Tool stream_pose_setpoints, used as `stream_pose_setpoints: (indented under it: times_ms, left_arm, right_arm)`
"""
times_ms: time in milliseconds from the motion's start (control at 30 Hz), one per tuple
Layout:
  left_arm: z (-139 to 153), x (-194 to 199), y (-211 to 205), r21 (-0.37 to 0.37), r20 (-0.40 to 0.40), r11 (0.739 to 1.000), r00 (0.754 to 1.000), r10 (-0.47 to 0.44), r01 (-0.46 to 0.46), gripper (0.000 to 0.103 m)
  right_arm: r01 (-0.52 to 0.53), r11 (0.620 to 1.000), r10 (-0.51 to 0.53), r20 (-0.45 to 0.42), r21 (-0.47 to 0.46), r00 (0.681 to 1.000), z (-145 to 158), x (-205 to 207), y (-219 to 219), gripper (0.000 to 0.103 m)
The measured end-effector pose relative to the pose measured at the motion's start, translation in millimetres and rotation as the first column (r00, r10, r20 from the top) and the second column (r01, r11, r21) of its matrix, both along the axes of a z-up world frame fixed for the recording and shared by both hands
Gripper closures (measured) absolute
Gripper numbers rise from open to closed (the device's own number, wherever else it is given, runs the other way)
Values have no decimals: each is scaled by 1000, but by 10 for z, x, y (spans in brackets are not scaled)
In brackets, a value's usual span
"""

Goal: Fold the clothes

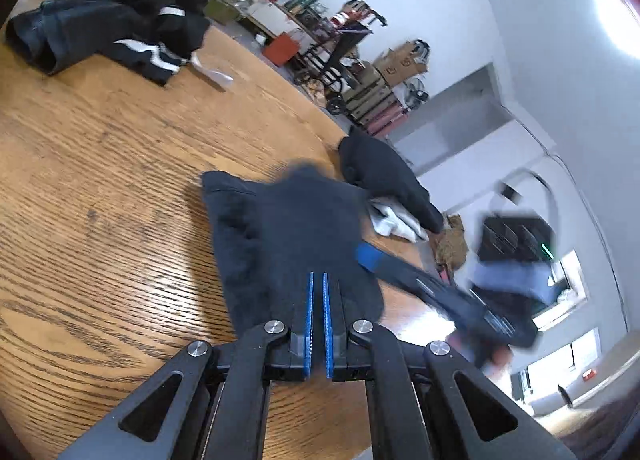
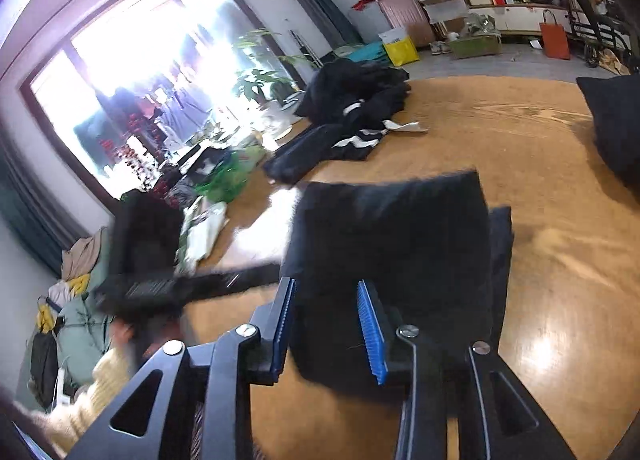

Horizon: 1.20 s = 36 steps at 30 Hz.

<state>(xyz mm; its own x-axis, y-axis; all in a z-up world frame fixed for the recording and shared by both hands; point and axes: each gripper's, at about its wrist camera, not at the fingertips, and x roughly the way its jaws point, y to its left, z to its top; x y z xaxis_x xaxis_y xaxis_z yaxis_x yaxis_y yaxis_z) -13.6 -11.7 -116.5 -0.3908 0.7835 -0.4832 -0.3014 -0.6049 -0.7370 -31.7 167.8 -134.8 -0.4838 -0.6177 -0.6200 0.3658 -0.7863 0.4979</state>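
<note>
The folded dark garment (image 1: 292,244) lies flat on the wooden bench (image 1: 100,188), directly ahead of and below both grippers. In the left wrist view the left gripper (image 1: 316,280) points down at the garment's near edge. Its blue-padded fingers (image 1: 308,312) stand together with only a thin slit between them, and no cloth shows in that slit; the left gripper appears to hold nothing. The garment's long axis runs away from these fingers toward the far bench edge, with a corner pointing left. To the right, the other gripper shows as a blurred dark bar with a blue pad, just beside the garment's right edge.

In the right wrist view the same folded dark garment (image 2: 396,252) fills the space ahead of the right gripper (image 2: 326,324). Its fingers (image 2: 370,332) stand partly apart. The garment's near edge lies behind and below the gap, but the pads do not press on it, so no grip is judged. The left gripper crosses as a blur at the left.

A heap of unfolded dark clothes (image 2: 352,108) lies well apart, at the far side of the bench. Another dark piece (image 2: 616,128) sits at the right edge.

The right fingers lie closer over the garment; the heap lies farther forward, and is the likely next target.
</note>
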Motion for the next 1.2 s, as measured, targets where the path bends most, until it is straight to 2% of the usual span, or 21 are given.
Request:
stream_pose_setpoints:
  times_ms: [133,233,333,400,533,633,733,833,900,1000,1067,1133,1200]
  left_arm:
    - [145,-23,249,-22,-61,999,997,-42,41,98]
    - [170,-154,382,-121,-75,992,997,31,-39,98]
    - [99,-290,498,-242,-63,965,994,90,-103,98]
    - [26,-341,630,-304,-66,947,994,86,-102,98]
    - [-93,-337,833,-413,-75,906,995,70,-95,98]
    - [-52,-309,786,-383,-98,917,992,78,-110,98]
    - [101,-253,649,-366,-182,913,976,118,-179,98]
    - [63,-361,738,-422,-202,880,969,142,-217,98]
    - [38,-433,798,-457,-216,856,964,158,-242,98]
    - [-108,-495,884,-505,-219,819,958,185,-273,98]
    - [-195,-537,871,-499,-208,821,958,198,-278,98]
    - [-245,-606,803,-464,-170,844,962,215,-270,98]
    - [-273,-674,714,-417,-119,871,966,229,-258,98]
  right_arm:
    - [24,1000,-23,64,-17,998,-223,-294,26,67]
    - [30,1000,-30,81,1,996,-301,-333,-19,67]
    - [84,996,-85,43,21,995,-199,-297,12,64]
    - [148,985,-148,-1,89,989,-101,-211,57,59]
    - [215,940,-206,-62,263,977,-104,-80,-6,59]
    - [222,927,-224,-28,301,974,-255,-104,-28,60]
    - [232,948,-230,-36,219,973,-170,-153,51,60]
    - [238,962,-225,-101,136,969,5,-236,74,60]
    - [233,966,-220,-118,111,968,13,-332,23,60]
    - [251,952,-237,-93,177,967,-131,-500,-69,63]
    - [274,935,-266,-63,227,962,-255,-602,-78,64]
    - [291,927,-295,-21,237,955,-381,-704,-21,61]
    - [294,936,-303,18,195,953,-458,-783,66,58]
